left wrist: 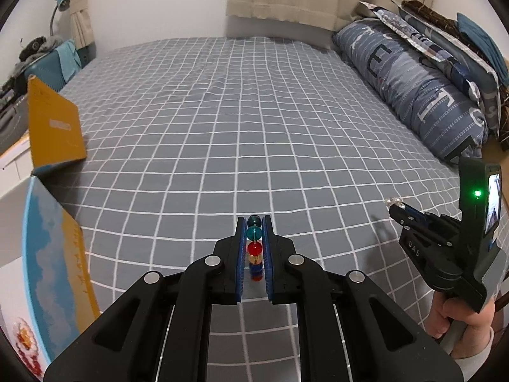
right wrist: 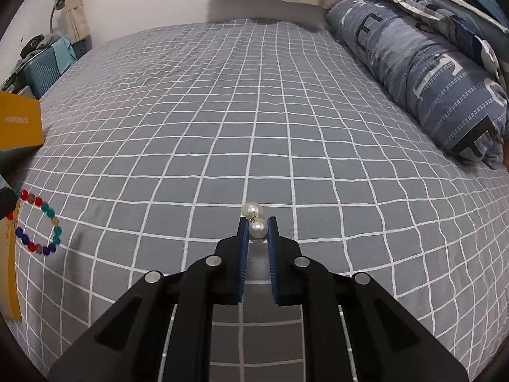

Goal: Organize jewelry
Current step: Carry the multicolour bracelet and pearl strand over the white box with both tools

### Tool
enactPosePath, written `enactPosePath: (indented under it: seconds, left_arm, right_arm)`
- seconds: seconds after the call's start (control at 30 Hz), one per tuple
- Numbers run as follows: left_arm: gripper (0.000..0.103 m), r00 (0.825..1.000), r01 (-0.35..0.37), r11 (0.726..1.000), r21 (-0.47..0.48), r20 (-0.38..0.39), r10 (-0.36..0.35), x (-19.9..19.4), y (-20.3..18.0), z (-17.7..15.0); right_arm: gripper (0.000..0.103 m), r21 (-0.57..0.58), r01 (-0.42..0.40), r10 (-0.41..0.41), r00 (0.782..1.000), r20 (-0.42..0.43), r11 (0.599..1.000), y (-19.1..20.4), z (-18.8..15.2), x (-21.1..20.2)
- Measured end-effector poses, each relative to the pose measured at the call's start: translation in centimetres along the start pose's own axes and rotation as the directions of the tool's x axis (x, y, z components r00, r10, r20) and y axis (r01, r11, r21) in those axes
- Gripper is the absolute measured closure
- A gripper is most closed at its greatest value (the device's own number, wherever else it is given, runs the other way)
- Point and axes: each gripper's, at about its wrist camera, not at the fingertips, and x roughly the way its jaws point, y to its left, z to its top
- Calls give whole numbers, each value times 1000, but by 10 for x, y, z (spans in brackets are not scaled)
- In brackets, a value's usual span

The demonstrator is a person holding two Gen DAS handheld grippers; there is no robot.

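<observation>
My left gripper [left wrist: 254, 222] is shut on a bracelet of coloured beads [left wrist: 254, 248], teal, red, amber and blue, held above the grey checked bed [left wrist: 222, 127]. The same bracelet [right wrist: 39, 226] shows at the left edge of the right wrist view, hanging as a loop. My right gripper [right wrist: 257, 222] is shut on a pearl piece [right wrist: 255, 222] of white round pearls, above the bed. The right gripper [left wrist: 396, 208] also shows in the left wrist view at the right, with pearls [left wrist: 393, 202] at its tip.
An open box with a yellow lid [left wrist: 54, 127] and a blue and yellow wall [left wrist: 47, 254] stands at the left; its lid [right wrist: 19, 121] shows in the right wrist view. Rolled bedding and pillows [left wrist: 413, 82] lie along the right. A blue suitcase [right wrist: 41, 67] stands back left.
</observation>
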Motion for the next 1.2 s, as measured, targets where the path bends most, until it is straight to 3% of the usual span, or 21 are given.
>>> enactPosePath:
  seconds: [1.2]
  left_arm:
    - [94,997,-47,999,-6,57,48,-73,31,-5]
  right_arm:
    - [92,-55,21,-17,997,79,998,38,9,-84]
